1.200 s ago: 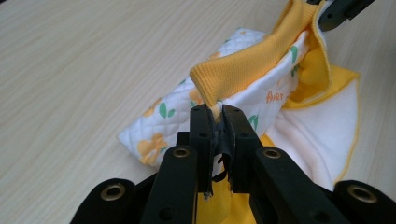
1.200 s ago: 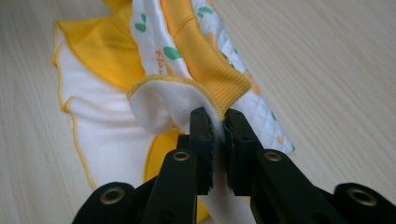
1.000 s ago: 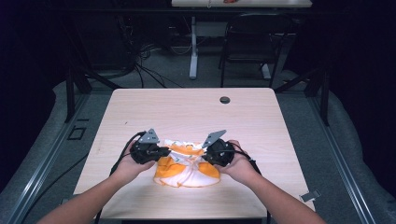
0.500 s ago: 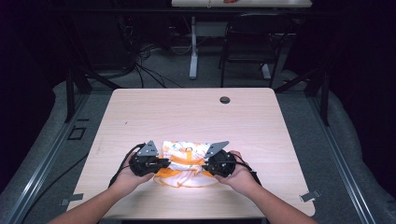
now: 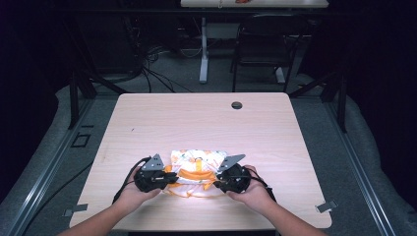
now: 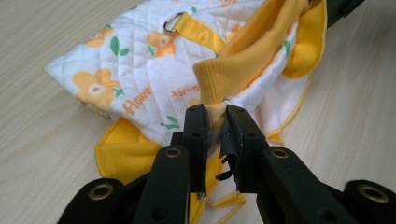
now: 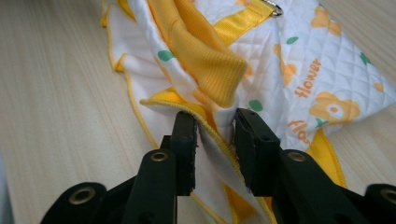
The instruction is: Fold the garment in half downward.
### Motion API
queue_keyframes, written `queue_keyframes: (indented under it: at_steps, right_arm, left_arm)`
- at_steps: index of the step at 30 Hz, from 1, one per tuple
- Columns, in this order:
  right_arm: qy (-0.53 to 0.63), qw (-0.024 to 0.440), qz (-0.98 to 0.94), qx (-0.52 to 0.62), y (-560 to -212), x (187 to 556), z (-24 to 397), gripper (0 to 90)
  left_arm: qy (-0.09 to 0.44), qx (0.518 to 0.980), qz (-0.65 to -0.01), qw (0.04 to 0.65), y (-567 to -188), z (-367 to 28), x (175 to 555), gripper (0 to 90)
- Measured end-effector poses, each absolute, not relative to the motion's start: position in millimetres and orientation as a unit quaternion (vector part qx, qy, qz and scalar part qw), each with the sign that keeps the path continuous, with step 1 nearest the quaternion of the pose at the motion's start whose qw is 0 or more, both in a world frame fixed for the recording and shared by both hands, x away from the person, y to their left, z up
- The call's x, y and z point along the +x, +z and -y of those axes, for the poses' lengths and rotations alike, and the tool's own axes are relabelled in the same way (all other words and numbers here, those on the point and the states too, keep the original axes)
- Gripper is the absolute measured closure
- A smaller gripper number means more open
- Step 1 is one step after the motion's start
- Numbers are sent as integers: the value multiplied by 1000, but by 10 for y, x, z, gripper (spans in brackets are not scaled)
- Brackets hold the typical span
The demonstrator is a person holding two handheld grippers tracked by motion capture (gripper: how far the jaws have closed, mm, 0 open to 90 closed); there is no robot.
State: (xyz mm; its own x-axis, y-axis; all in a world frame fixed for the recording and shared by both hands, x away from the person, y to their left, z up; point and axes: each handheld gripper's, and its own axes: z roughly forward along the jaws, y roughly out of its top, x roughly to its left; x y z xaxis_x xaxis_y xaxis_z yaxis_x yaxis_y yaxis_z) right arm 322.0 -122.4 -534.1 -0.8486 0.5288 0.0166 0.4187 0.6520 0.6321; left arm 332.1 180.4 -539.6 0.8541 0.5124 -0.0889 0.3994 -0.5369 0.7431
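High view: a folded quilted garment, white with orange flowers and yellow trim, lies on the table near its front edge, well apart from the round dark hole towards the far edge. The left tool sits at the garment's left end and the right tool at its right end, each carried in a hand, both tips at the cloth.

Left gripper view: the garment lies flat on the table. A metal ring sits on a yellow strap on its top face. The left tool has just been opening; a bunch of yellow ribbed cuff and hem lies in the narrow gap between the jaws, and whether the pads press on it cannot be told.

Right gripper view: the garment lies beyond the right tool, with the ribbed yellow cuff folded on top. This tool has also just been opening. Its jaws stand apart with the yellow-piped hem running loose between them, the right-hand pad clear of the cloth: released.
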Motion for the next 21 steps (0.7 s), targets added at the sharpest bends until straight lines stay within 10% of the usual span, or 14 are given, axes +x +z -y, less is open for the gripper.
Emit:
queue_keyframes:
  at_steps: [8,15,21]
  right_arm:
    - [366,97,-883,276,-5123,3221,1325,644]
    - [372,108,-873,296,-5101,3364,1337,789]
    - [359,98,-878,301,-5217,3488,1239,880]
  left_arm:
    - [68,858,-282,424,-5220,-1881,3420,709]
    - [74,849,-308,423,-5236,-1865,3560,712]
    - [61,856,-301,417,-5303,-1766,3622,848]
